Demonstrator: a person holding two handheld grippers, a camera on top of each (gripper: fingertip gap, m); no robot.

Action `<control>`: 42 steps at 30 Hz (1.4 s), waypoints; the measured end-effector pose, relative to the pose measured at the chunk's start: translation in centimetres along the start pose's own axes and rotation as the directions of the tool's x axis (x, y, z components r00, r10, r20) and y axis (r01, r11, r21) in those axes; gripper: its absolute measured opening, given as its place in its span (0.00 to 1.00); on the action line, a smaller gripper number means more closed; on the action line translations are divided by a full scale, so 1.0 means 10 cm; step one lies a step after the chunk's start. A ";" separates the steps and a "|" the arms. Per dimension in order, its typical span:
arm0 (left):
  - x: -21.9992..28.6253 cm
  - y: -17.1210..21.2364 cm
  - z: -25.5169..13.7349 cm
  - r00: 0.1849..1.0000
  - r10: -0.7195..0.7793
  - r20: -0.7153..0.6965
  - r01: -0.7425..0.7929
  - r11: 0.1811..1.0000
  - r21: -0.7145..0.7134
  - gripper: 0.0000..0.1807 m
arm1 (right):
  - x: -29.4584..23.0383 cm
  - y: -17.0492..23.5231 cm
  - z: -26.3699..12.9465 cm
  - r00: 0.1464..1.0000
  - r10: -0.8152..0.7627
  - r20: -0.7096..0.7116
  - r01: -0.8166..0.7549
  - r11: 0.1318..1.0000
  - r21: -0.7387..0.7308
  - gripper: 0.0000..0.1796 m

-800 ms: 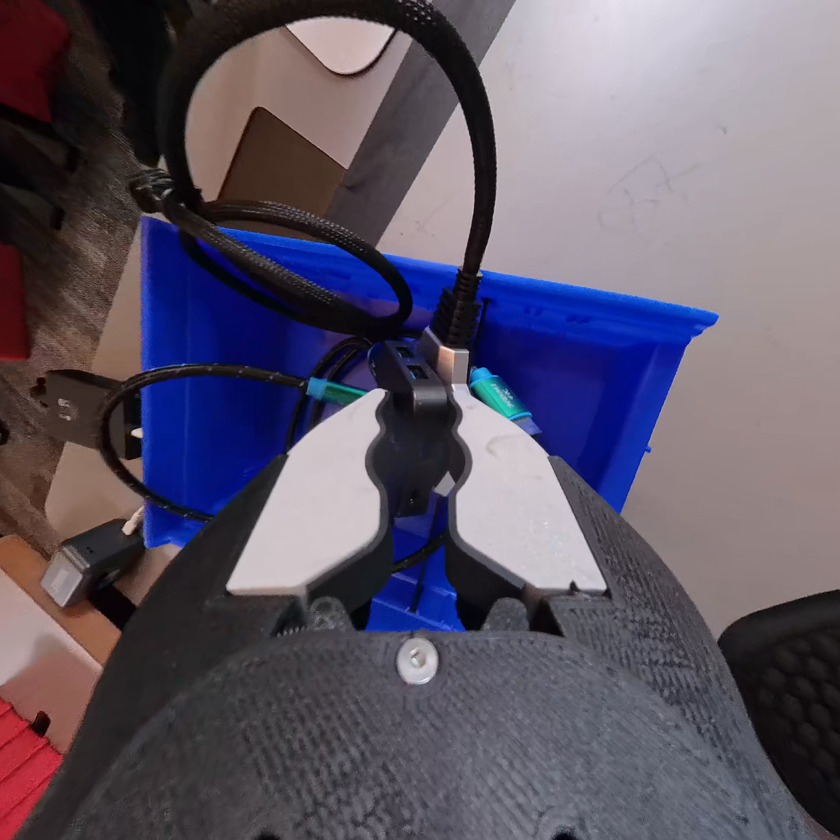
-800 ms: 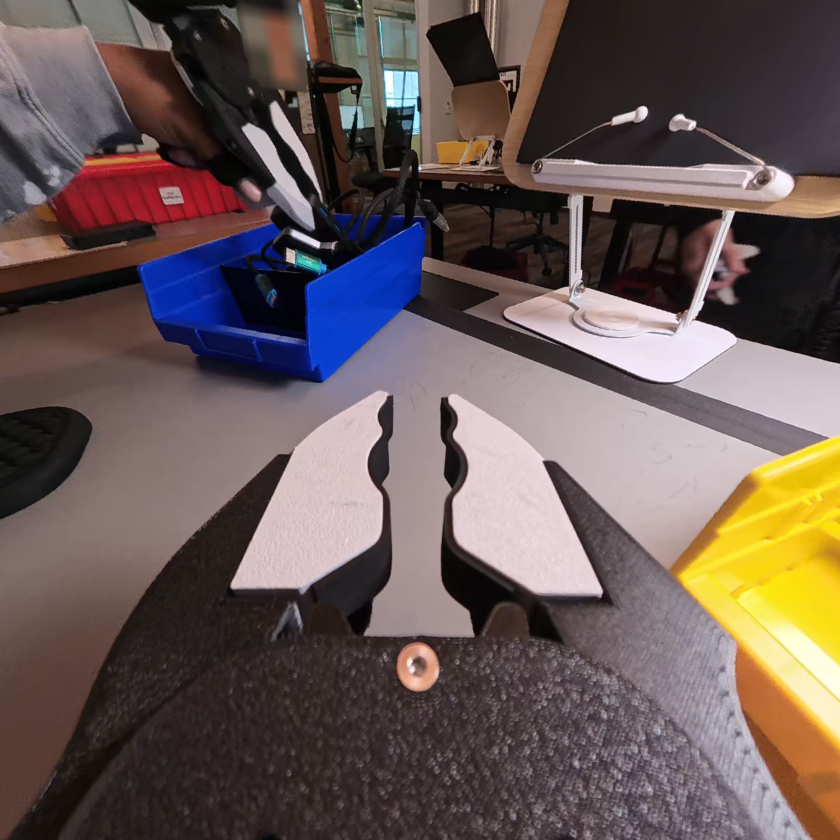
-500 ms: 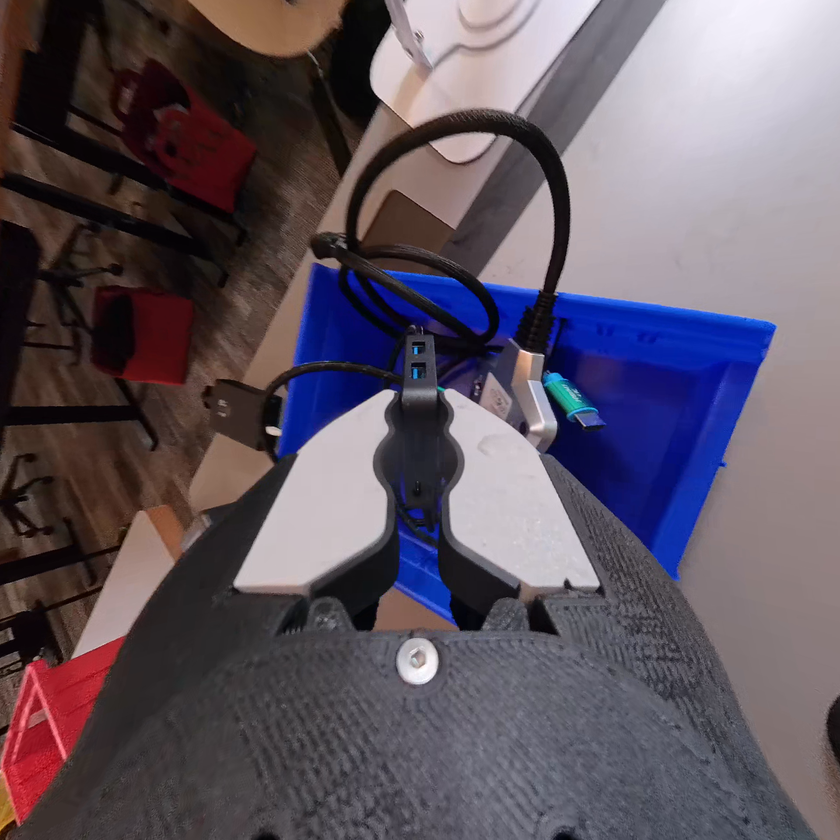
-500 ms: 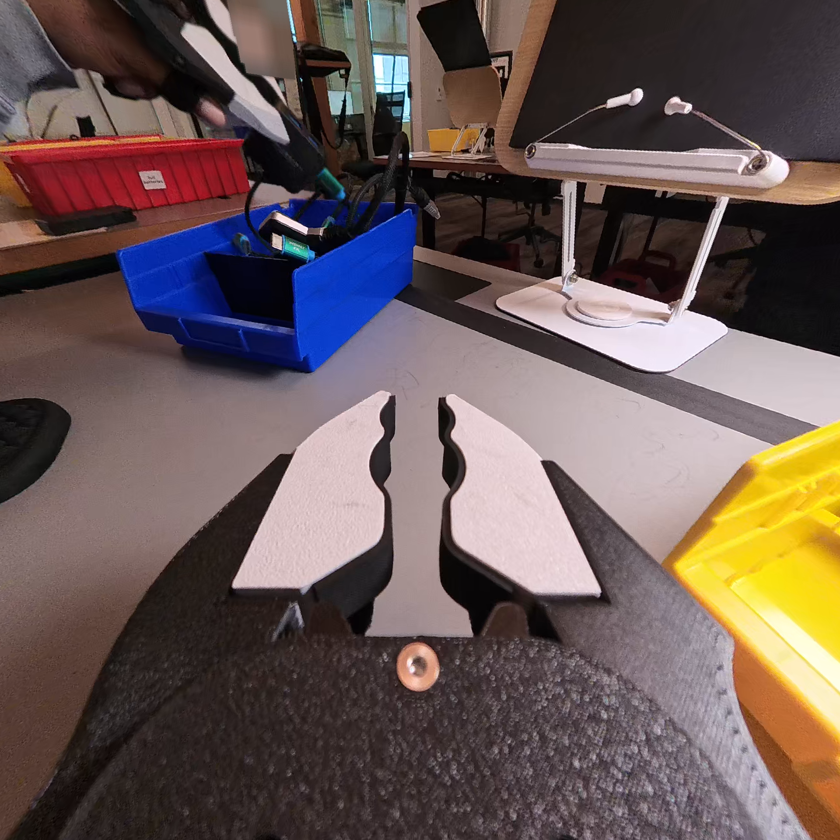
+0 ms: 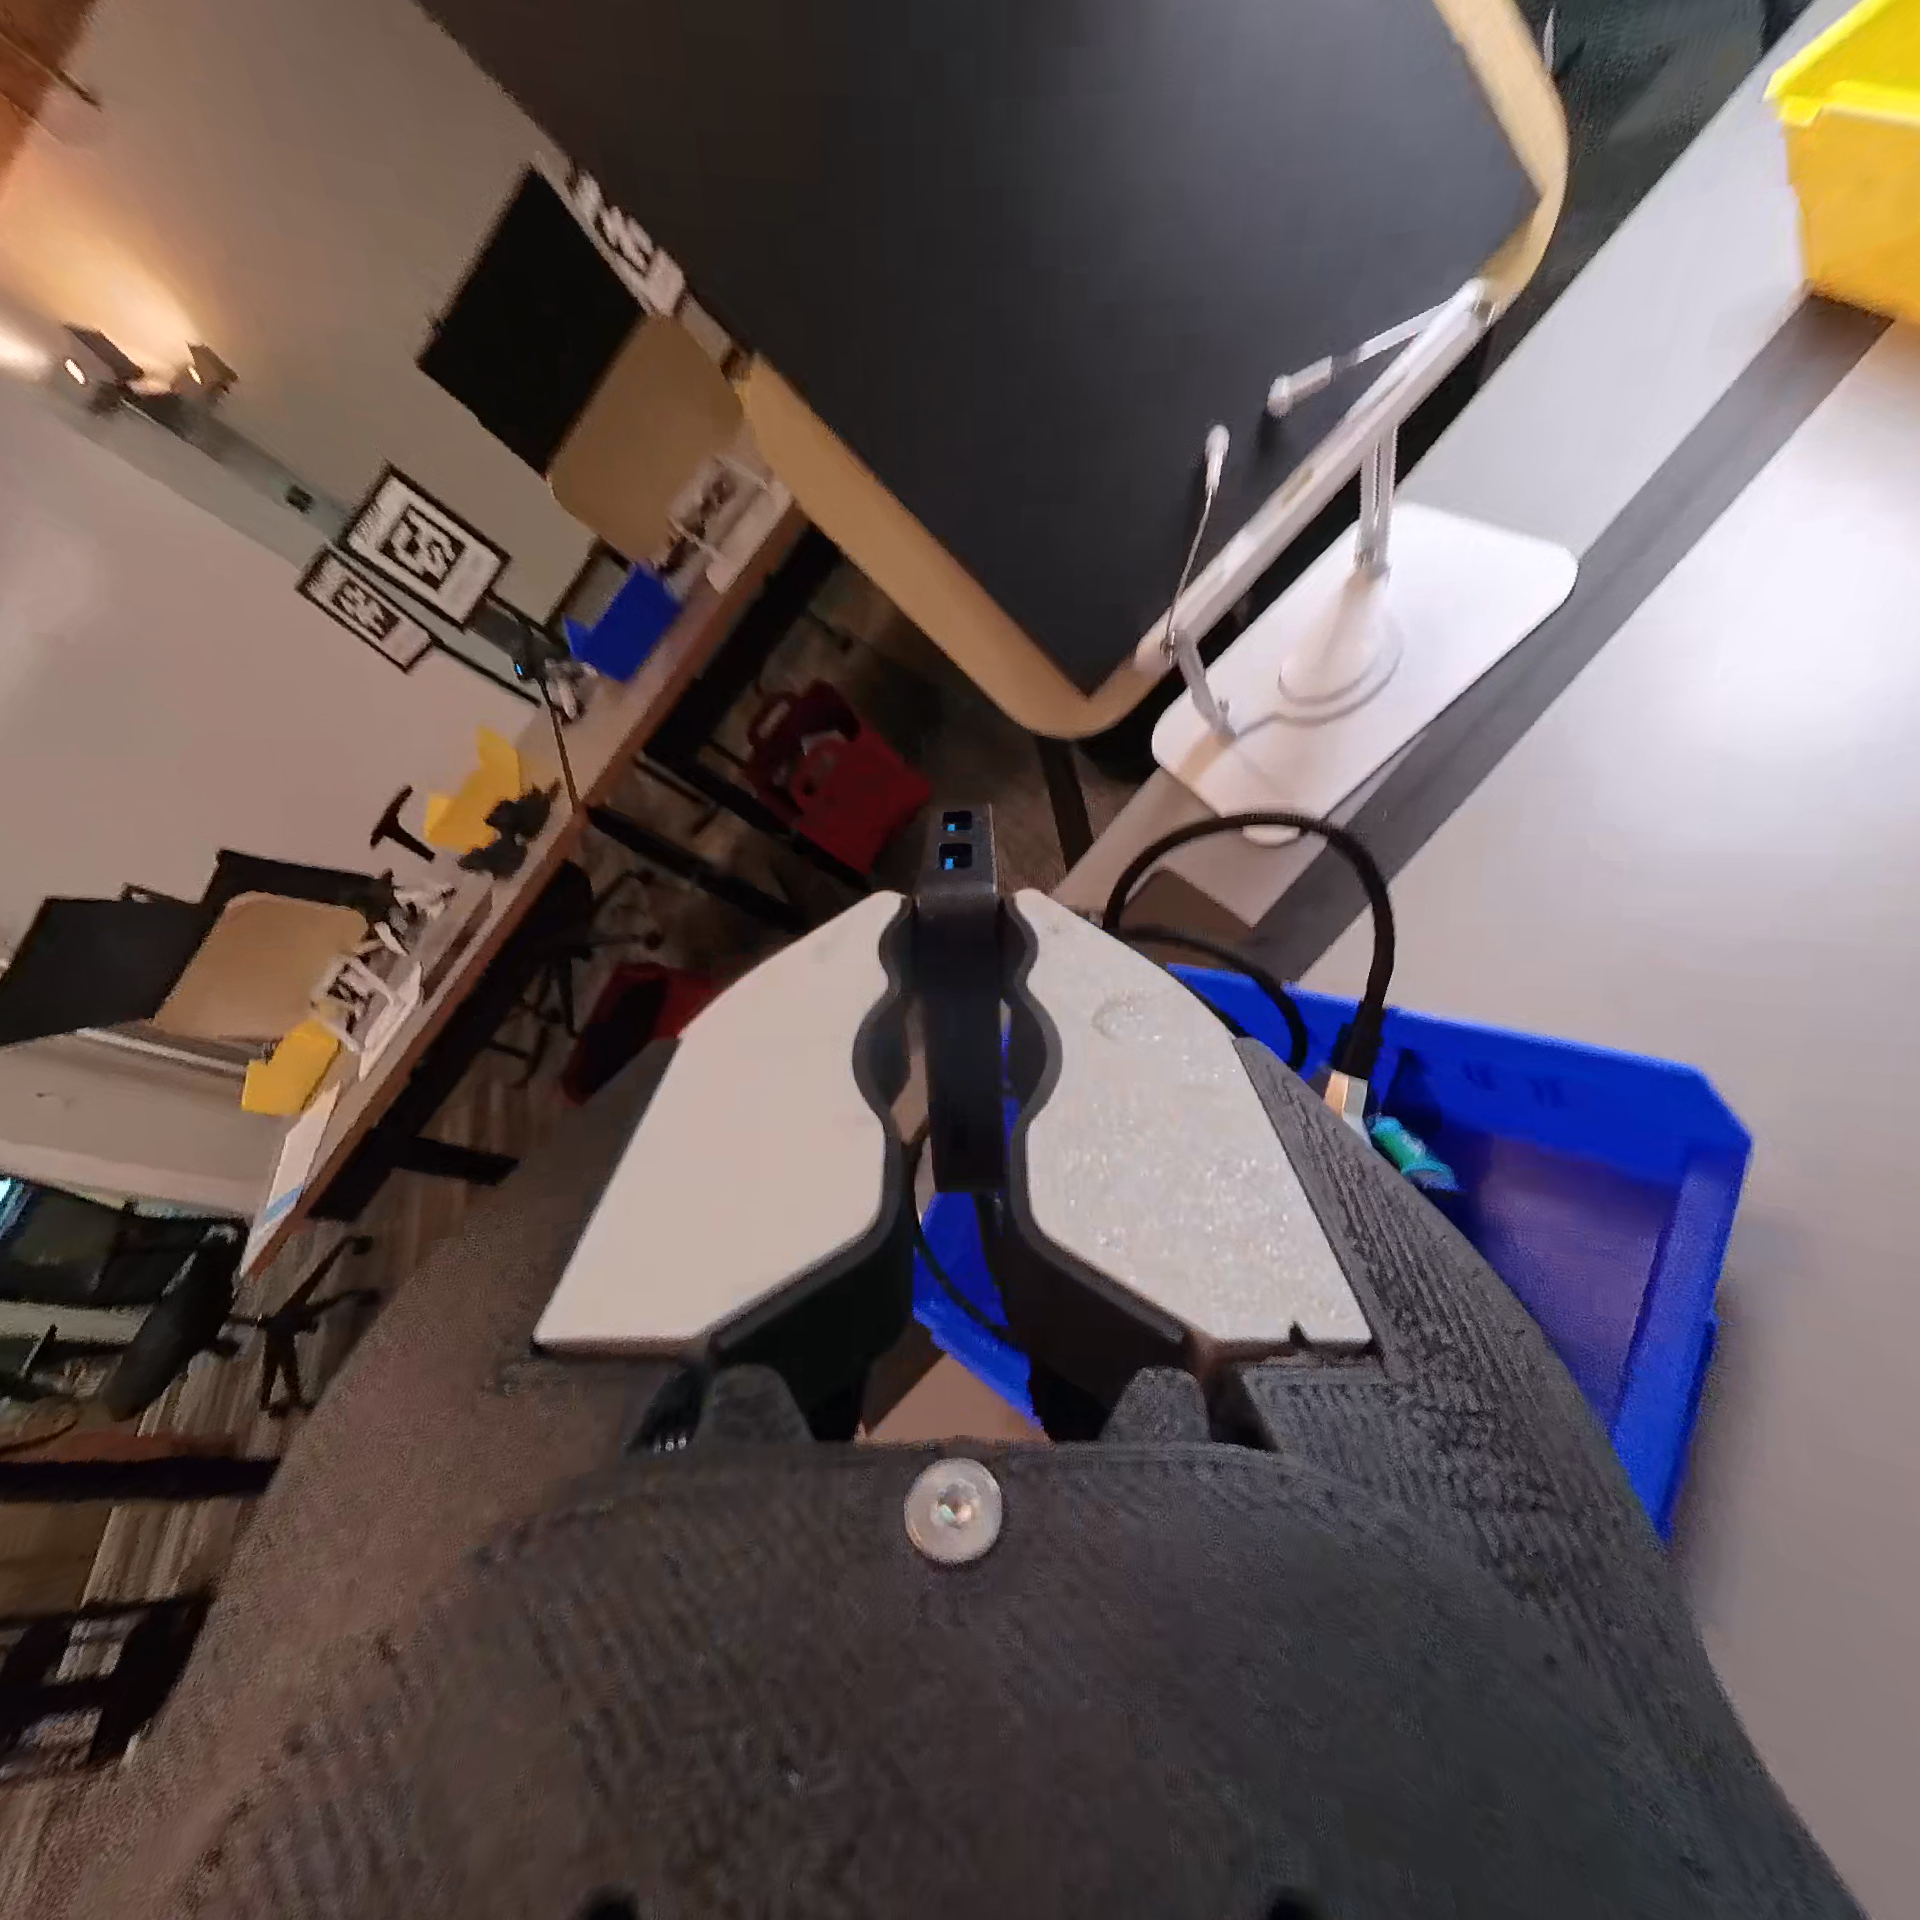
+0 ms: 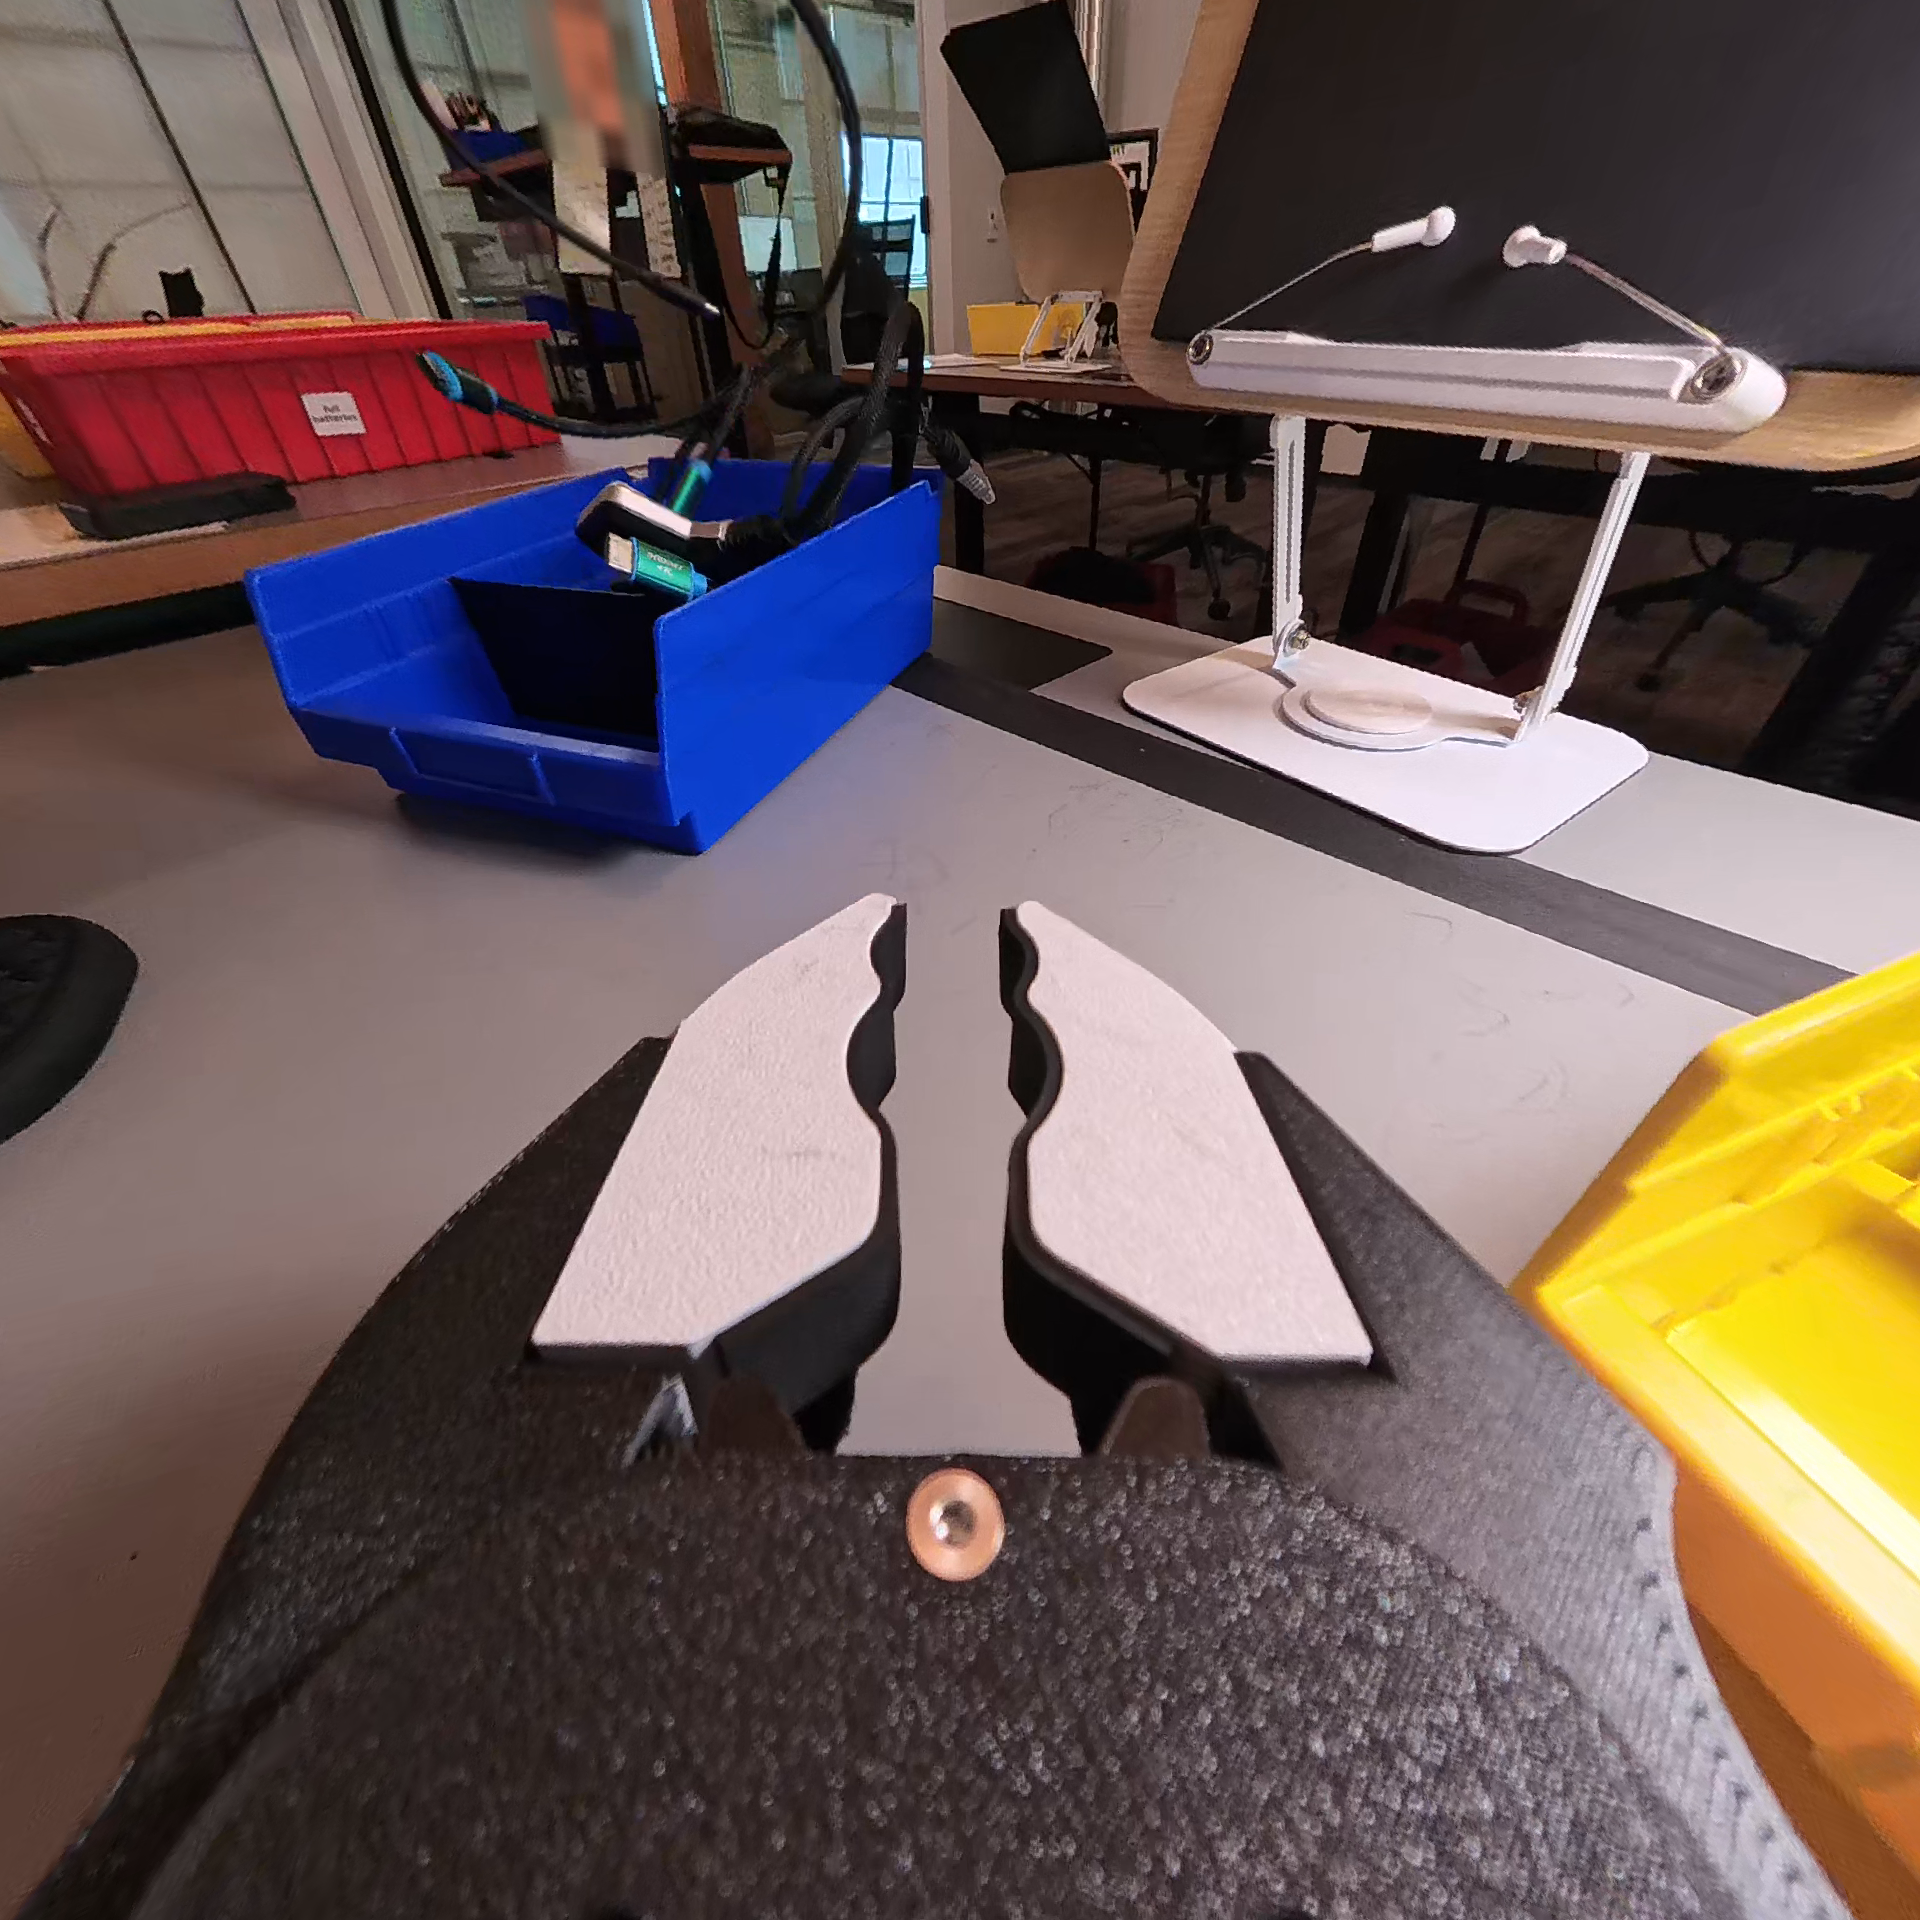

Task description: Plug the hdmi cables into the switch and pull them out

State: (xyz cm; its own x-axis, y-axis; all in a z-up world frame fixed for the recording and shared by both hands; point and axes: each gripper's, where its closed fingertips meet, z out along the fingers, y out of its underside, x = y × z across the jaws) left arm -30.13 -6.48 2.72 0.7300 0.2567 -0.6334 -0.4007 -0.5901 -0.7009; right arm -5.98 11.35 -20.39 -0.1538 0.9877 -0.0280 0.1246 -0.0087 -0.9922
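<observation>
My left gripper (image 5: 956, 904) is shut on the black switch (image 5: 961, 997), a slim block with two blue ports at its far end, held high above the blue bin (image 5: 1662, 1247). A thin black lead hangs from the switch down towards the bin. In the bin lie a thick braided cable (image 5: 1377, 935) with a silver plug (image 5: 1345, 1091) and a teal plug (image 5: 1408, 1158). My right gripper (image 6: 951, 914) is open and empty, low over the grey table. Ahead of it to the left stands the blue bin (image 6: 790, 665) with the silver plug (image 6: 644, 514) and the teal plug (image 6: 660, 566).
A yellow bin (image 6: 1766, 1247) sits close on the right of my right gripper. A white stand (image 6: 1403, 727) holding a dark board is at the back right. A red crate (image 6: 260, 405) is far left, and a black pad (image 6: 52, 997) lies at the left edge. Thin cables (image 6: 831, 156) dangle above the blue bin.
My left gripper has lifted the switch up out of the blue bin and tilted towards the room. The silver plug stayed in the bin. My right gripper has barely moved.
</observation>
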 end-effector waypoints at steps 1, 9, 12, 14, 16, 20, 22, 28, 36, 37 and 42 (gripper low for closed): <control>0.01 -0.11 -0.07 1.000 0.000 0.006 0.000 0.999 0.041 0.09 | 0.00 -0.03 -0.01 1.000 0.001 -0.002 -0.001 1.000 0.007 0.09; 0.20 -0.94 -0.46 1.000 -0.012 -0.002 0.012 0.949 0.316 0.08 | -0.21 -0.90 0.00 0.996 -0.086 0.032 0.081 0.985 0.151 0.10; 0.20 -1.16 -0.51 0.999 -0.046 -0.017 0.049 0.921 0.387 0.08 | -0.40 -1.44 -0.01 0.990 -0.119 0.072 0.098 0.965 0.243 0.10; 0.23 -1.31 -0.59 0.992 -0.104 -0.073 0.125 0.880 0.457 0.08 | -0.52 -1.76 -0.04 0.986 -0.129 0.103 0.092 0.948 0.304 0.10; 0.36 -1.46 -0.71 0.967 -0.168 -0.194 0.248 0.803 0.542 0.08 | -0.66 -1.97 -0.05 0.979 -0.129 0.156 0.068 0.937 0.342 0.11; 0.76 -1.66 -0.96 0.884 -0.194 -0.425 0.446 0.621 0.644 0.08 | -1.00 -1.96 -0.01 0.943 -0.132 0.305 0.029 0.947 0.319 0.11; 1.00 -1.69 -0.99 0.844 -0.171 -0.509 0.505 0.572 0.646 0.08 | -0.93 -1.93 0.02 0.964 -0.192 0.187 0.119 0.932 0.342 0.15; 1.55 -1.77 -1.13 0.732 -0.061 -0.678 0.605 0.516 0.607 0.08 | -0.70 -1.90 -0.04 0.889 -0.458 -0.016 0.444 0.854 0.272 0.30; 1.67 -1.60 -1.38 0.733 -0.023 -0.680 0.637 0.376 0.673 0.08 | -0.71 -2.02 -0.25 0.746 -0.656 -0.115 0.659 0.702 0.272 0.03; 1.67 -1.58 -1.35 0.703 -0.021 -0.711 0.665 0.371 0.648 0.08 | -0.68 -2.05 -0.31 0.731 -0.669 -0.133 0.678 0.691 0.250 0.03; 1.77 -1.49 -1.17 0.523 -0.028 -0.852 0.782 0.414 0.466 0.09 | -0.57 -2.13 -0.54 0.683 -0.710 -0.174 0.730 0.674 0.116 0.03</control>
State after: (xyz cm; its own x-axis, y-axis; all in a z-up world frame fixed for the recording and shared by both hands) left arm -4.78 -2.06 5.80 0.8647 -0.5013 -0.0317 0.1468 0.3126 -0.9385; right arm -2.41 6.75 1.55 -0.0229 0.7075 0.7063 -0.1419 0.6970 -0.7029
